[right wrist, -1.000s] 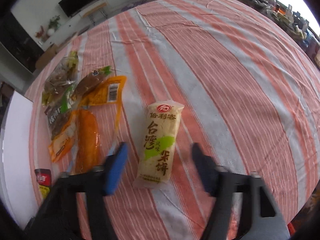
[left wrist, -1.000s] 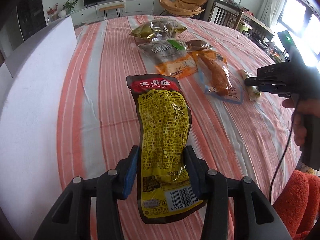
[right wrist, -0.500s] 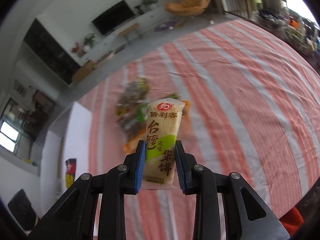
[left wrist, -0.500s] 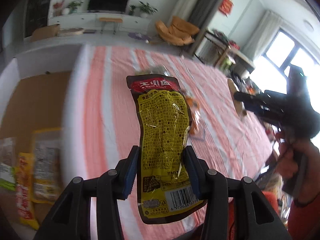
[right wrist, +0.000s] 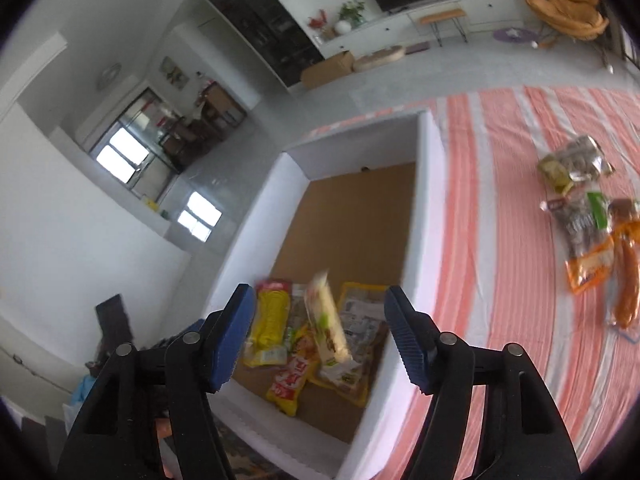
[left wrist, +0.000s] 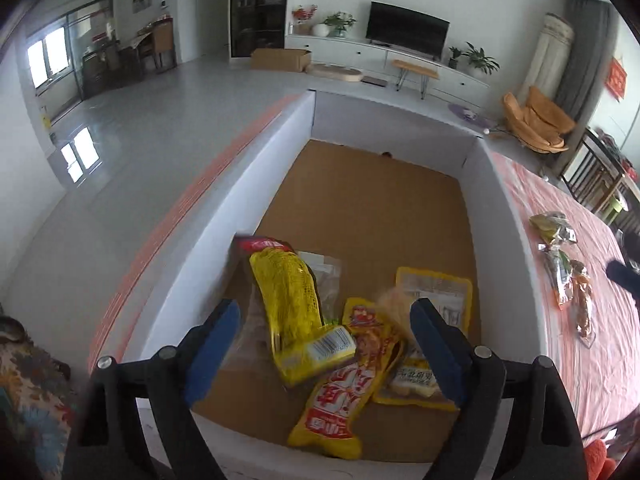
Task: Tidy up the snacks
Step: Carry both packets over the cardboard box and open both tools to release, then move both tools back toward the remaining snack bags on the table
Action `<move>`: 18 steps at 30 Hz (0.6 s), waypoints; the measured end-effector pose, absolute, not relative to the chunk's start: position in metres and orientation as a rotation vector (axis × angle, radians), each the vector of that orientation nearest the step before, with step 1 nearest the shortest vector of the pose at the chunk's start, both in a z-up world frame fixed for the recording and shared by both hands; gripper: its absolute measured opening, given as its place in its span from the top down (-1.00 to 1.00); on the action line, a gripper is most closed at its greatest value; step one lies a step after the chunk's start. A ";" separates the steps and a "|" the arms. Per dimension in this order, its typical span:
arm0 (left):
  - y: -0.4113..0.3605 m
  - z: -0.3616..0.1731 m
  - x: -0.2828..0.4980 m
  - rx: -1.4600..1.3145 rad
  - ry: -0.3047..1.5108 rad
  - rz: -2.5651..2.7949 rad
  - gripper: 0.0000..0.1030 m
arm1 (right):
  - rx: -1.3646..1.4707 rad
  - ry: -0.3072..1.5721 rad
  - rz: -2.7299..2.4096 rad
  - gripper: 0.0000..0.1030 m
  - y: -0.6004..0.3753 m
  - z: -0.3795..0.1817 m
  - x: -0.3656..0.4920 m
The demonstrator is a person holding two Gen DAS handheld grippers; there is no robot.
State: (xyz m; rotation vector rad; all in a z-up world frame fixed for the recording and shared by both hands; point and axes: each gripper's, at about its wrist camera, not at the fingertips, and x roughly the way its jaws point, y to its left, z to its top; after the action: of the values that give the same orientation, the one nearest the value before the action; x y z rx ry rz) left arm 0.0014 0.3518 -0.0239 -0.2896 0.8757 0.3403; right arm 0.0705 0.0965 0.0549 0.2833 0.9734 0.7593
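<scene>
Both grippers hang over the near end of the white-walled box [left wrist: 280, 168], and their blue jaws have just been opening: the left gripper [left wrist: 324, 336] stands spread with the yellow-and-red packet [left wrist: 294, 312] loose between its jaws, clear of both pads, while the right gripper [right wrist: 320, 334] is spread too, the pale rice-cracker pack [right wrist: 328, 320] blurred and loose between its jaws. Under them, other snack packets [left wrist: 344, 376] lie bunched on the brown floor by the box's near wall. Farther off, past the box's right wall, more snacks [right wrist: 588, 232] lie on the striped tablecloth [right wrist: 500, 200].
</scene>
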 end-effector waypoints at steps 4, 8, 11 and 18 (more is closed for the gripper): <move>0.319 -0.019 0.015 -0.286 0.845 0.230 -0.68 | 0.218 0.897 0.522 -0.37 0.034 0.031 0.073; 0.243 -0.006 0.032 -0.260 0.809 0.000 -0.69 | 0.085 0.823 0.134 -0.37 -0.059 -0.017 0.064; 0.175 0.003 0.042 -0.216 0.824 -0.206 -0.72 | 0.046 0.826 -0.116 -0.37 -0.125 -0.057 0.055; 0.028 -0.034 0.067 -0.050 0.931 -0.449 -0.82 | 0.294 0.848 -0.306 -0.37 -0.215 -0.093 0.013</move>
State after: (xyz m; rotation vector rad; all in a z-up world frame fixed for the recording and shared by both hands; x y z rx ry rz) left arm 0.0668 0.0282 -0.0343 -0.0500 0.9313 -0.4486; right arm 0.0126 -0.2149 -0.0933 0.2941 0.8476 -0.3063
